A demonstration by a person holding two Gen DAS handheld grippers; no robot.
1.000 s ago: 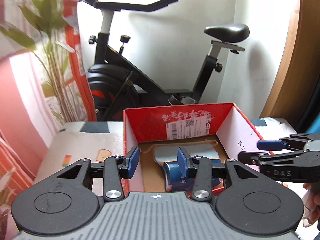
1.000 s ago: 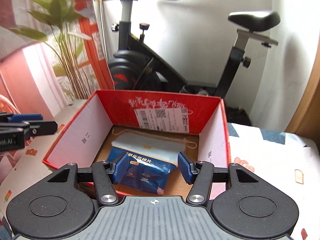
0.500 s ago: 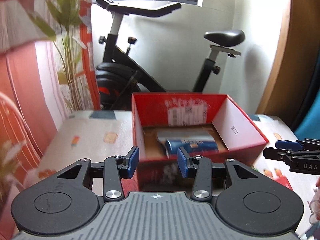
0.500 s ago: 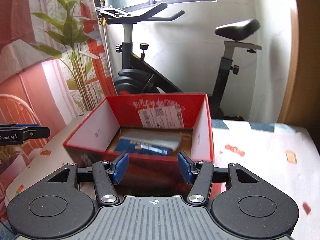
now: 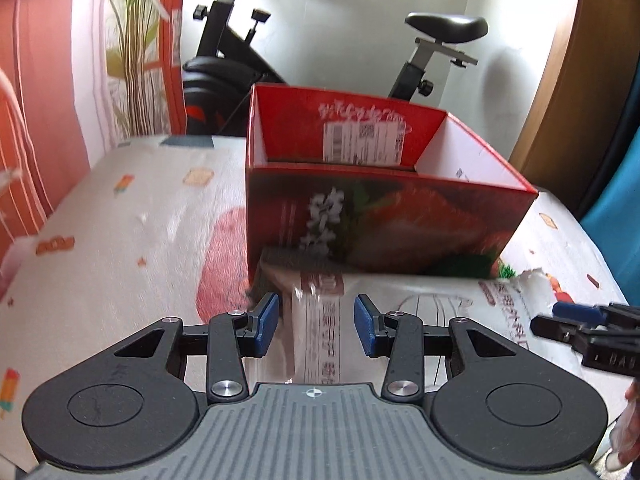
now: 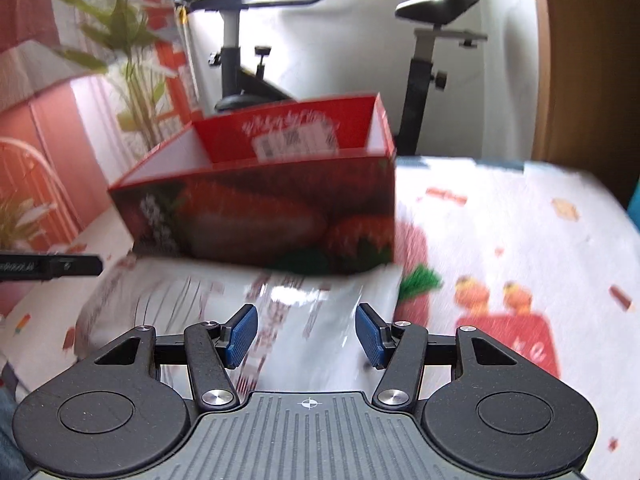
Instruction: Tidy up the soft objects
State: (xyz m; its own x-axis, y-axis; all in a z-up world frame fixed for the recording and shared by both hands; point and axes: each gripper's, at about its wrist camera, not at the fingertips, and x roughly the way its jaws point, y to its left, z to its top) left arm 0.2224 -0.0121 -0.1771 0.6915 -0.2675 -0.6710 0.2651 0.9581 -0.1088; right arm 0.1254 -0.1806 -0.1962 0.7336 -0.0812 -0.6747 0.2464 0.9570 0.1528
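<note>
A red cardboard box [image 5: 384, 220] stands open-topped on the patterned tablecloth; from this low angle its inside is hidden. A shiny white plastic package [image 5: 320, 320] with red print lies flat on the cloth against the box's near wall. My left gripper [image 5: 316, 330] hovers low over the package's left part, open, its blue pads apart from the package. My right gripper [image 6: 306, 336] hangs over the right part of the same package [image 6: 240, 300], open too, with the box [image 6: 260, 208] just beyond. Each gripper shows at the edge of the other's view.
An exercise bike [image 5: 248, 64] stands behind the table, with a potted plant [image 6: 120, 40] and red-striped curtain to the left. A wooden panel [image 5: 580, 80] rises at the right. The printed tablecloth [image 6: 500, 240] stretches right of the box. A hand [image 5: 630, 436] shows at the lower right.
Both grippers have drawn back from above the box and sunk low in front of it. The blue pack inside the box has dropped out of sight; the white package has come into view.
</note>
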